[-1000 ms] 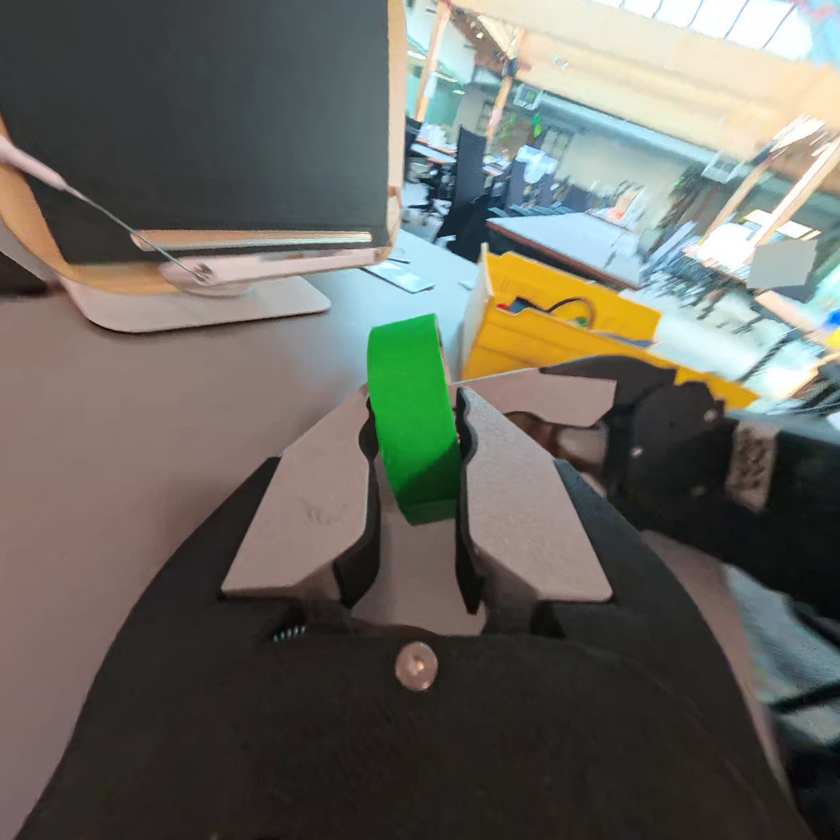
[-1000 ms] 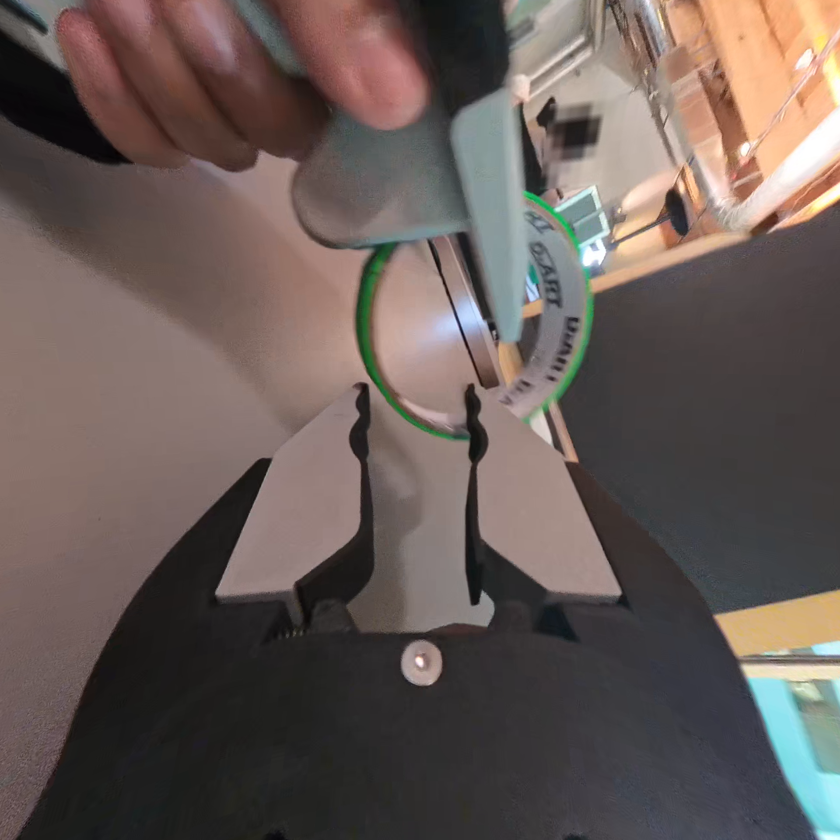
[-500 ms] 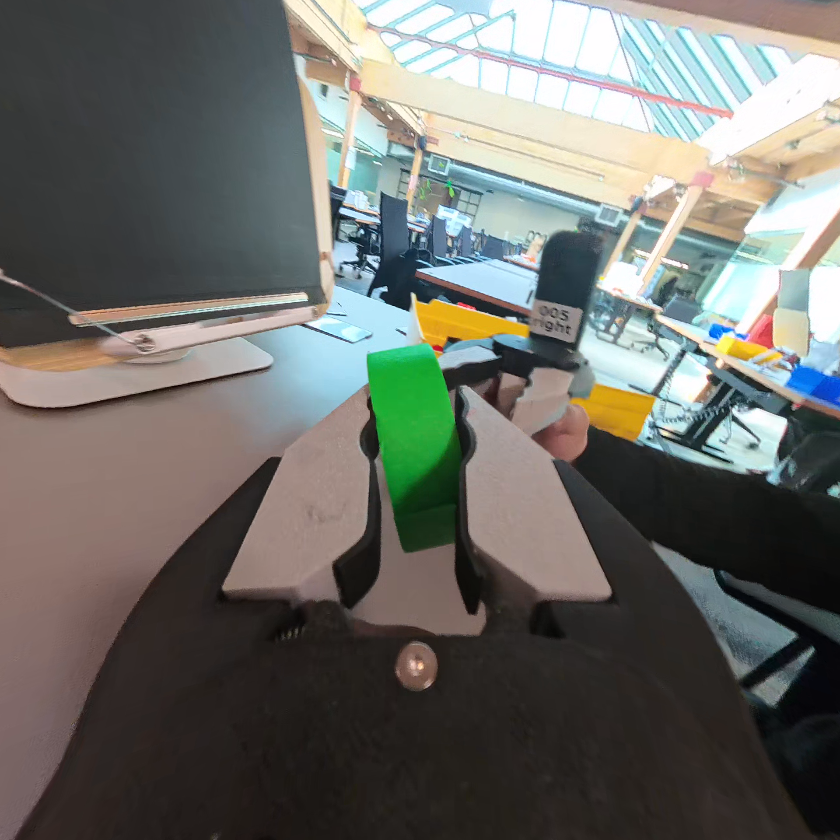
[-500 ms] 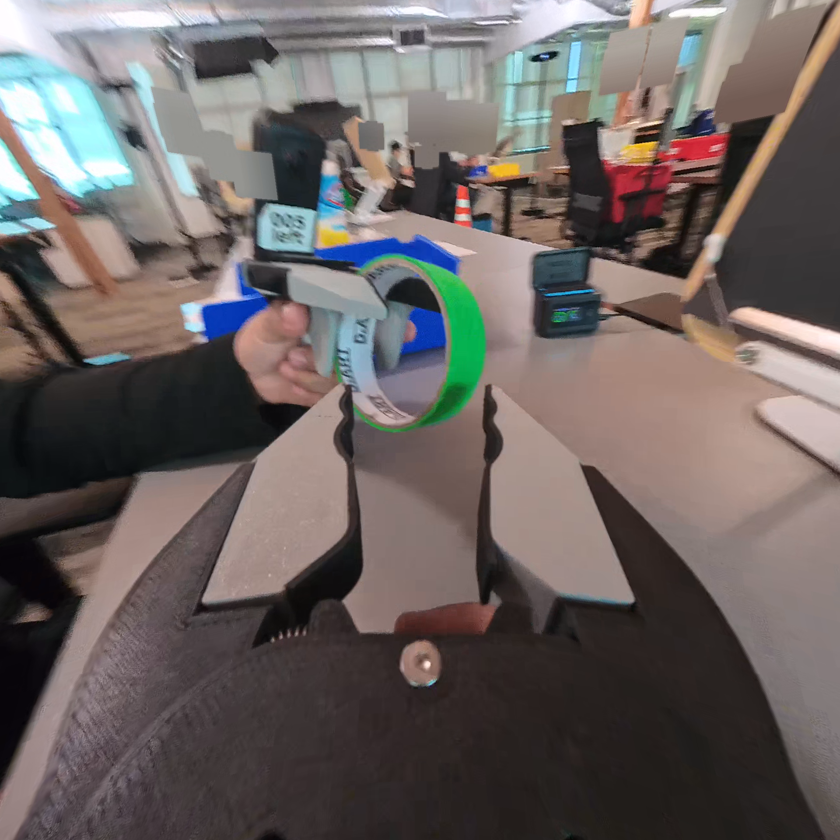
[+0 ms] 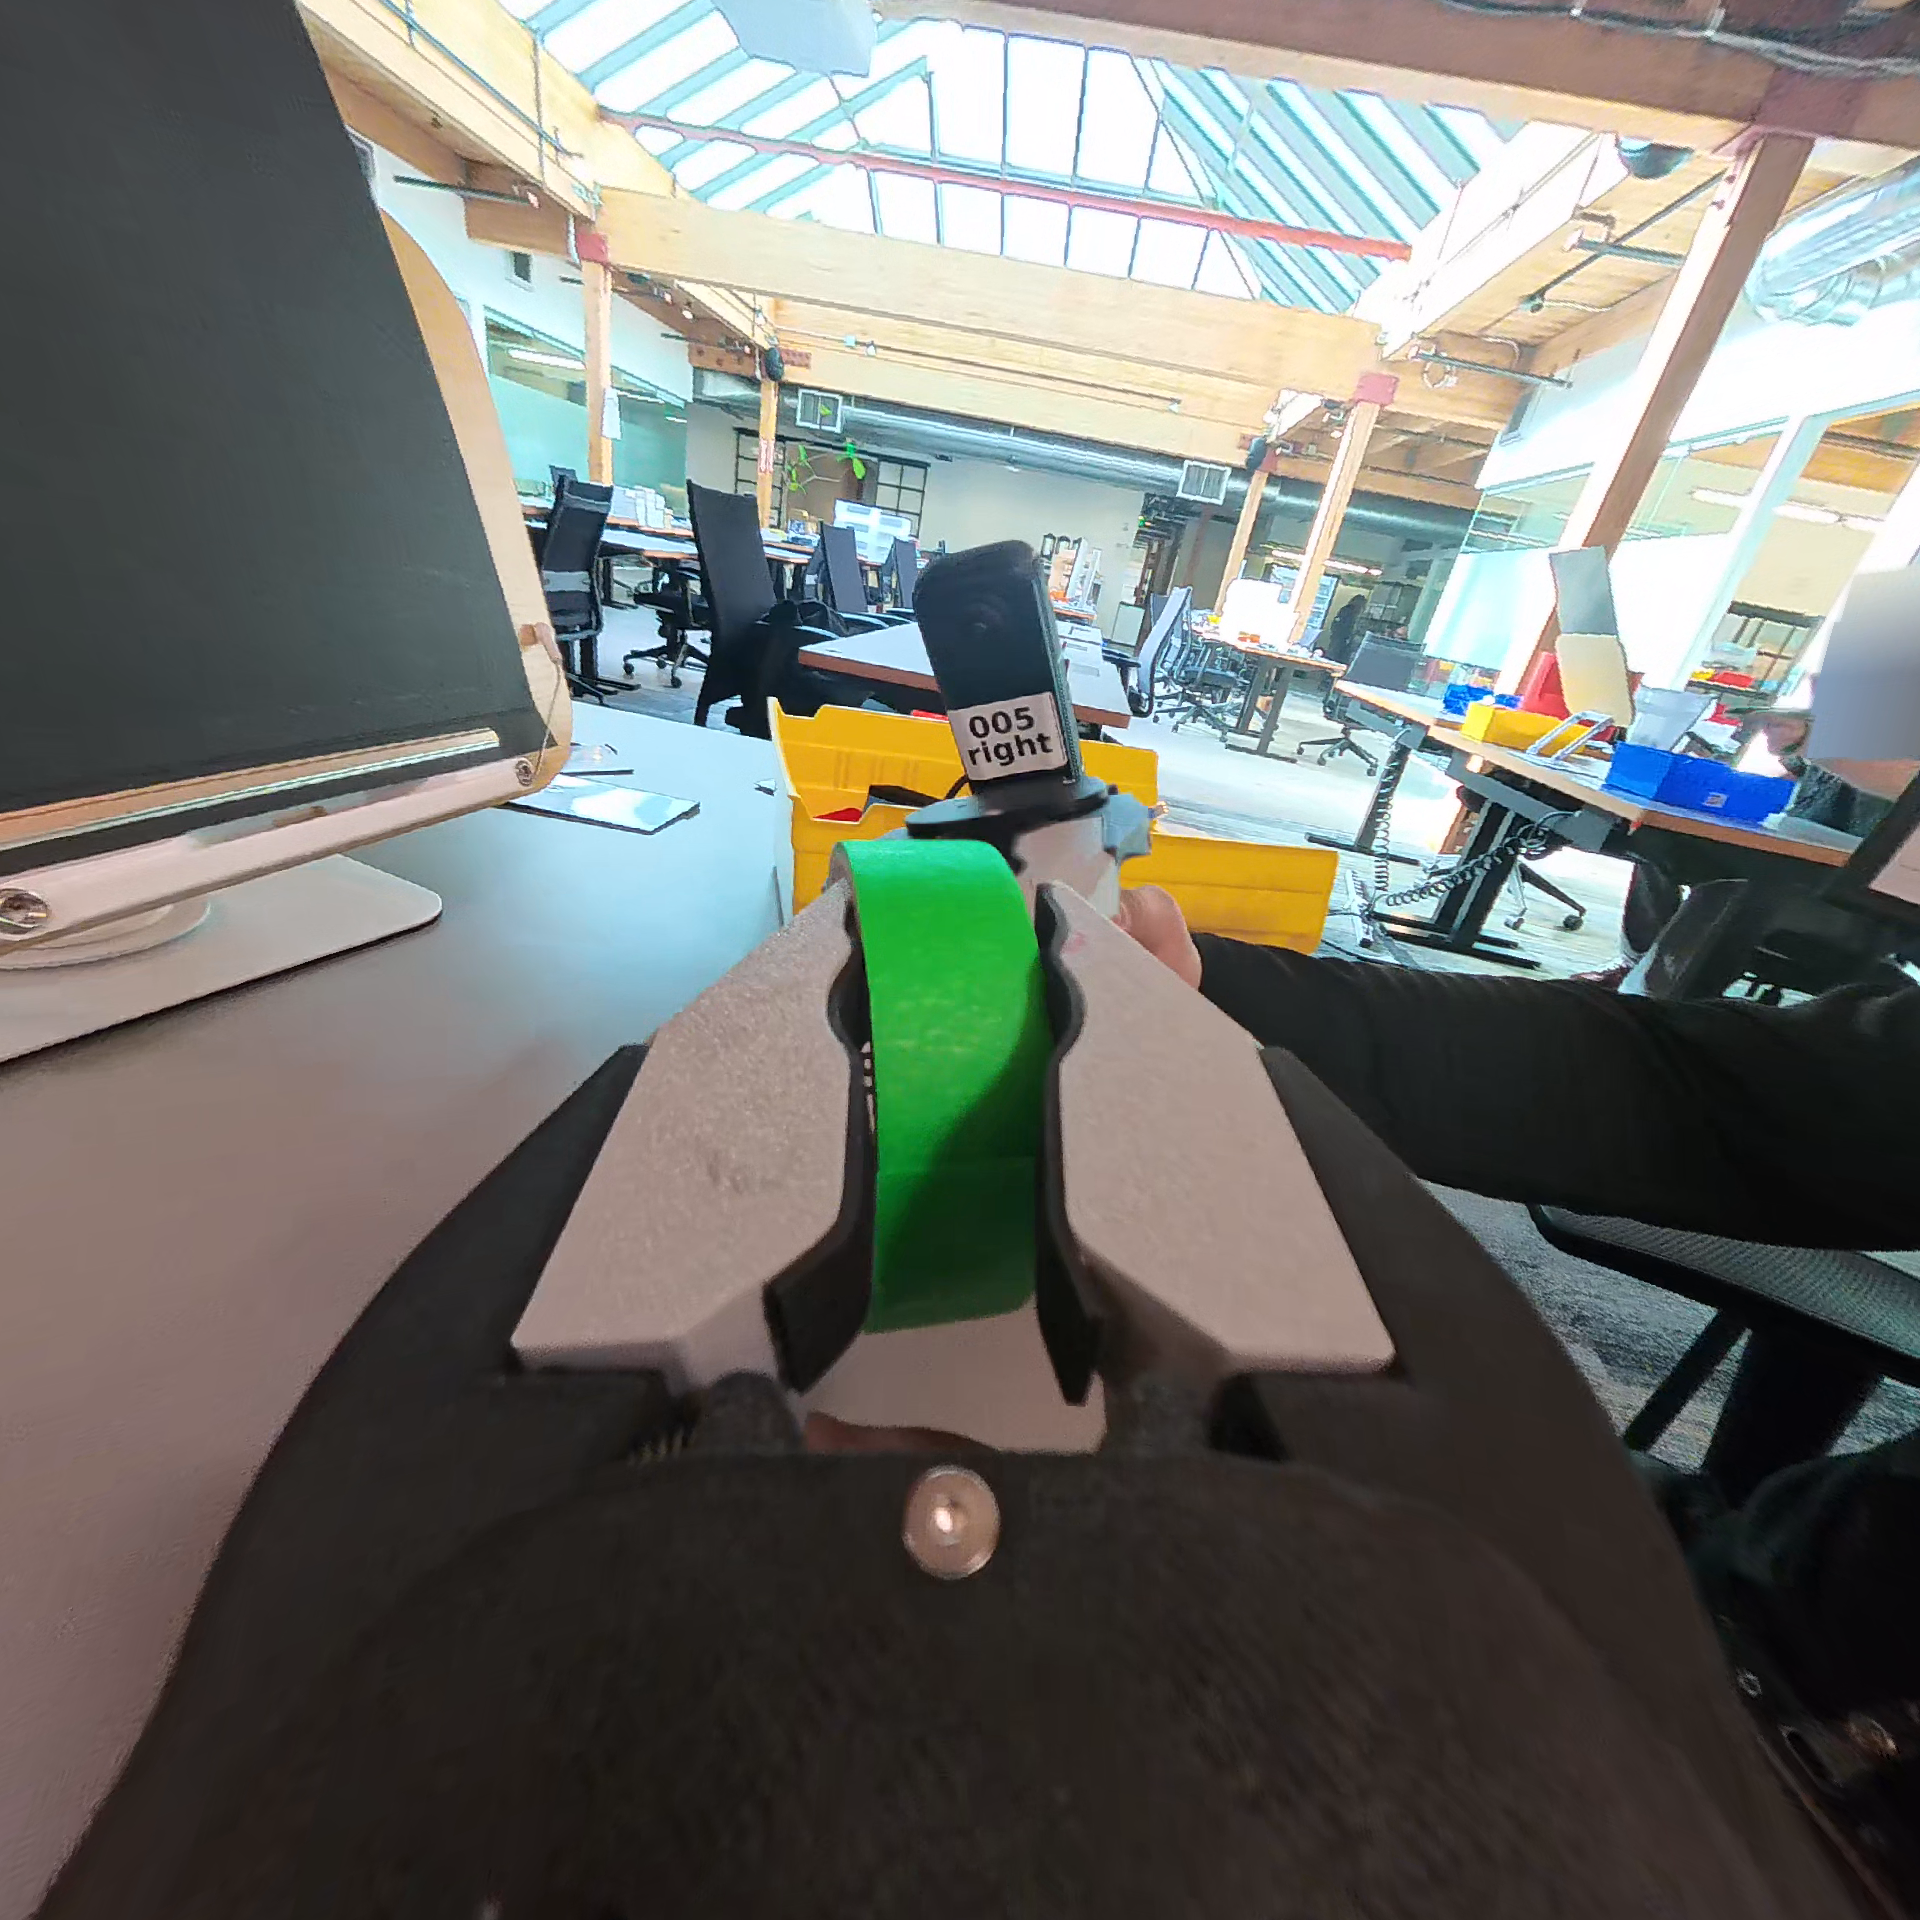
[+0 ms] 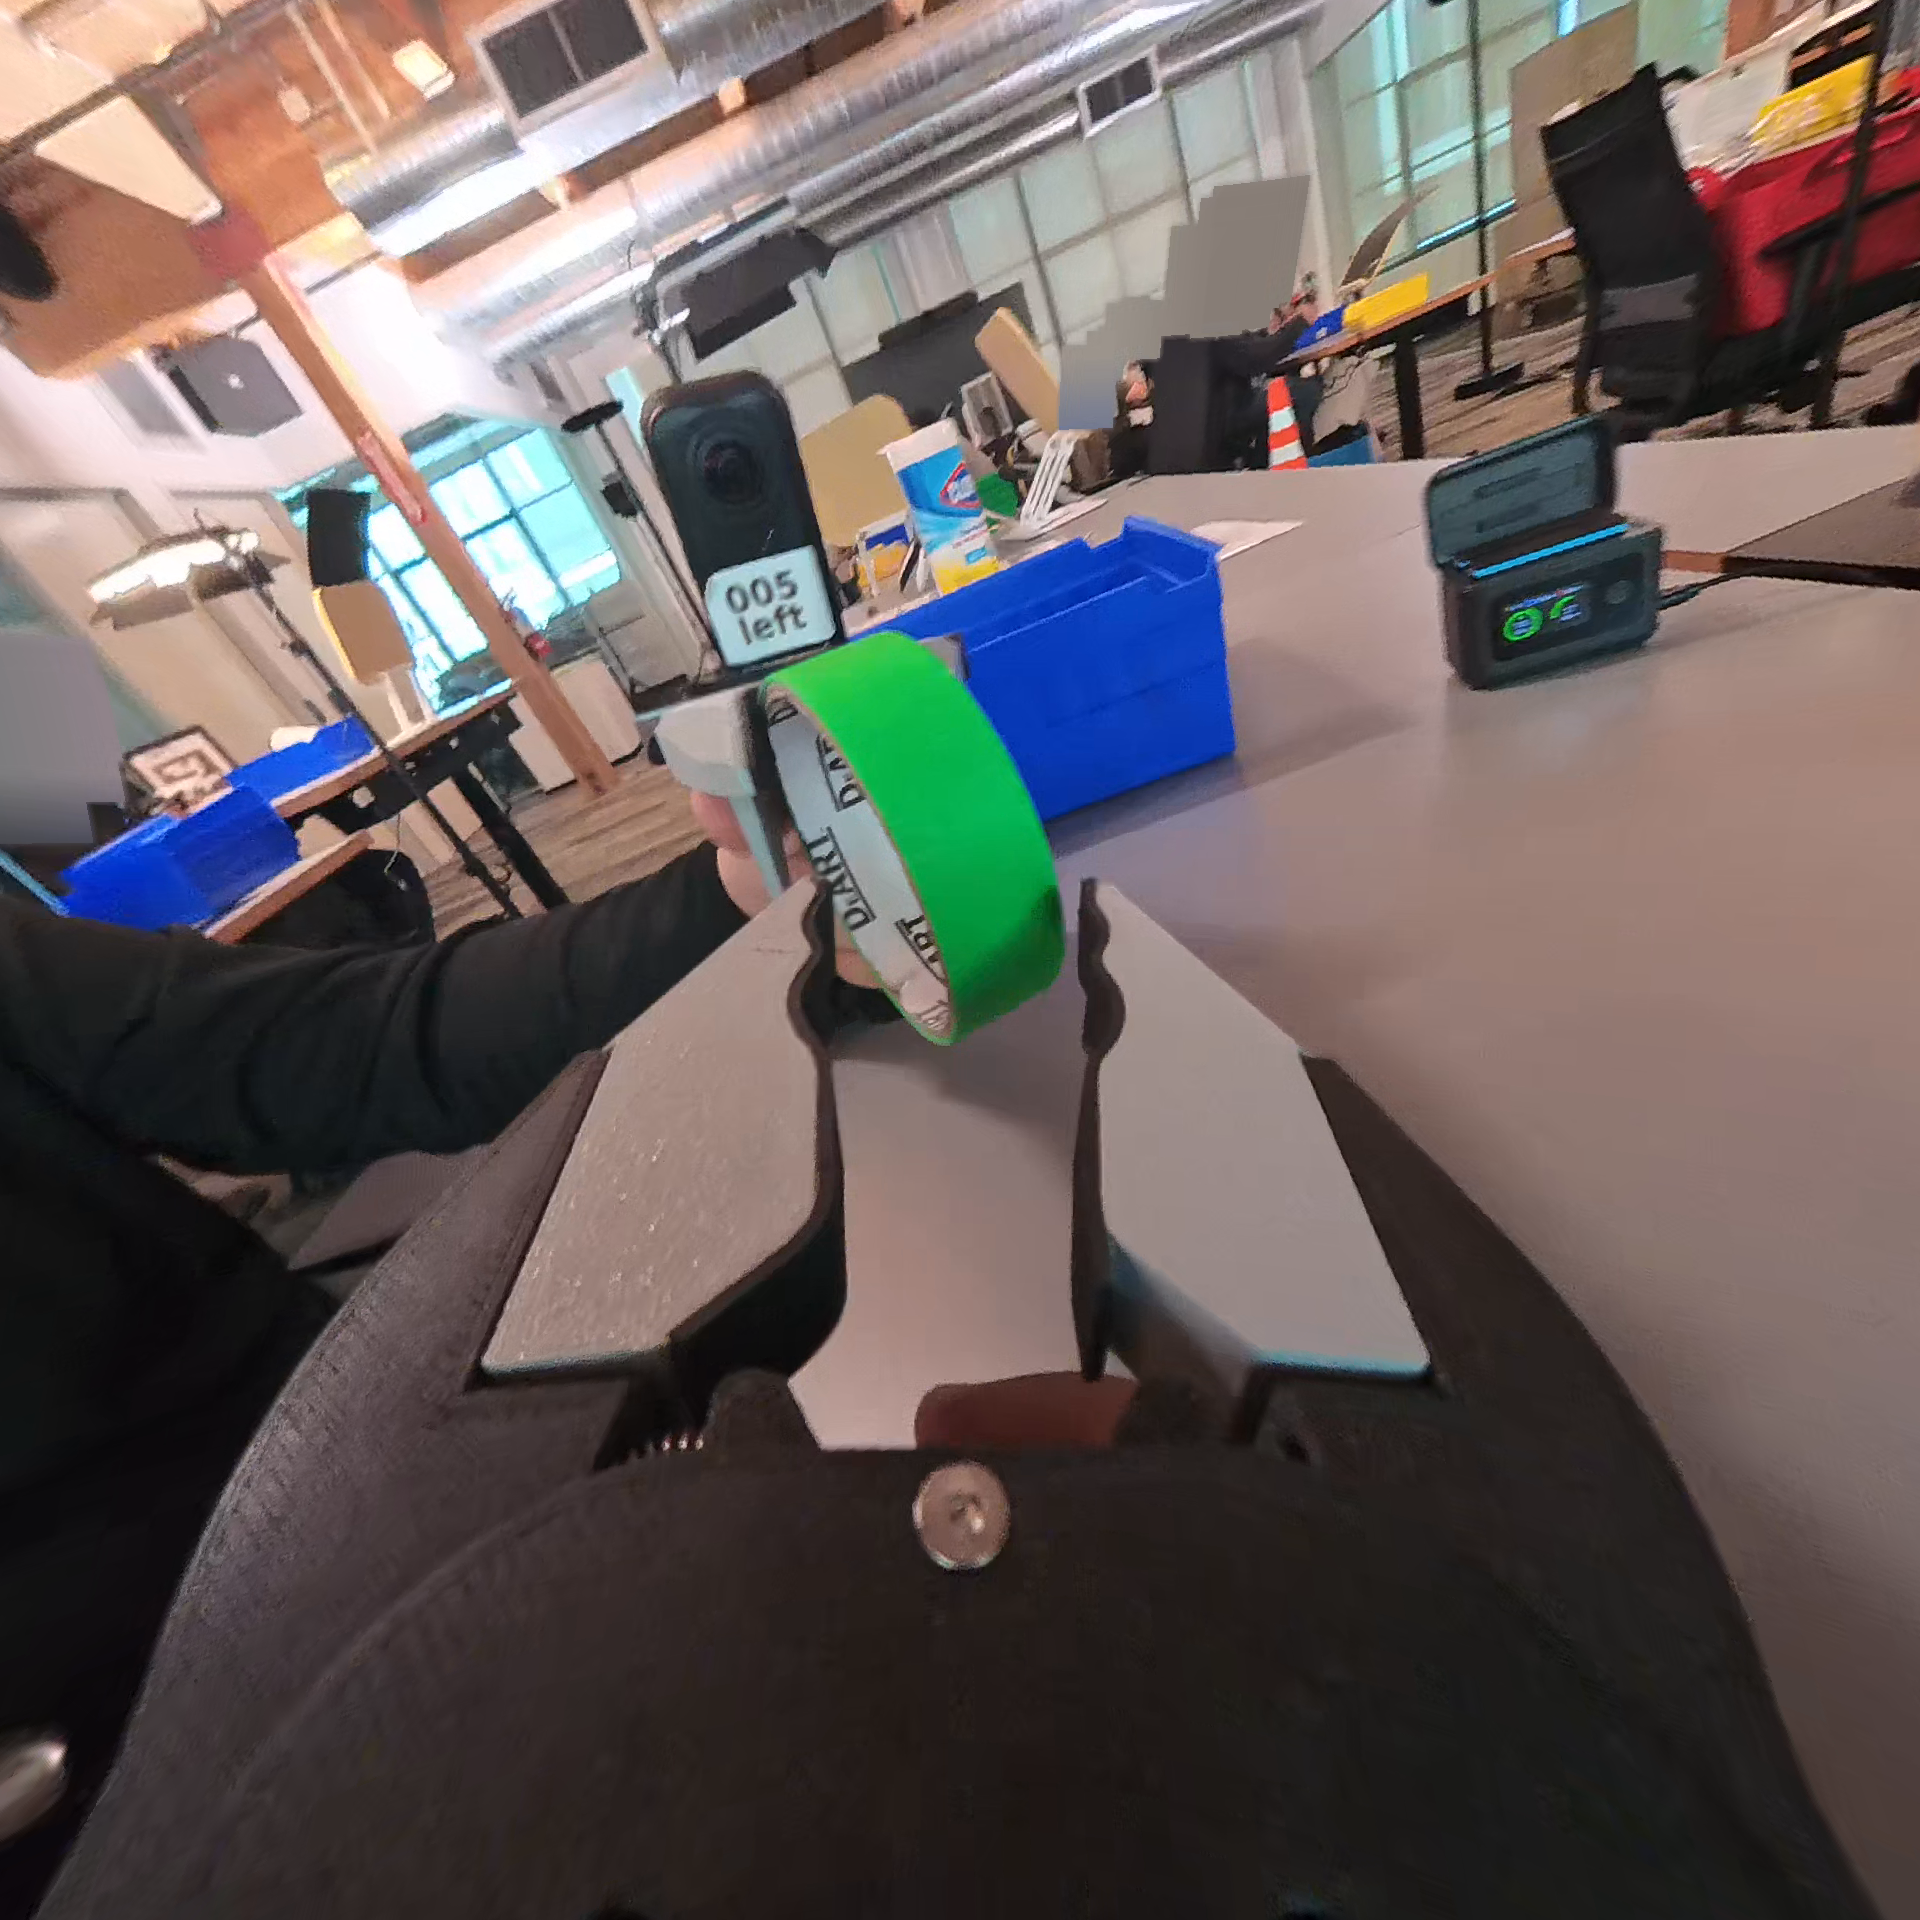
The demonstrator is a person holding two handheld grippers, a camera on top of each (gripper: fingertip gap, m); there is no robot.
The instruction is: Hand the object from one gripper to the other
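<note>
Looking across the scene from my two wrist cameras, I start with the biggest thing, the grey table [image 6: 1558,883], which fills the lower field of both views. At ten o'clock in the left wrist view stands a dark monitor [image 5: 208,416]; at one o'clock sits a yellow bin [image 5: 1226,883]. In the right wrist view a blue bin [image 6: 1101,665] lies at twelve o'clock and a small black case [image 6: 1538,582] at two o'clock.

My left gripper [image 5: 951,935] is clenched on the green tape roll [image 5: 951,1091], its fingers pressing the roll's two flat faces, so the roll stands on edge, held up off the table. My right gripper [image 6: 945,925] is spread wide and holds nothing.

From the right gripper, the green tape roll [image 6: 925,821] sits at twelve o'clock, its lower rim just reaching in between the fingertips. The roll's hole axis runs roughly from eight o'clock to two o'clock, nearly across the gap but skewed, leaning toward the left fingertip [image 6: 800,914]. I judge the right gripper must advance a little and square up before it can close on the free rim.
</note>
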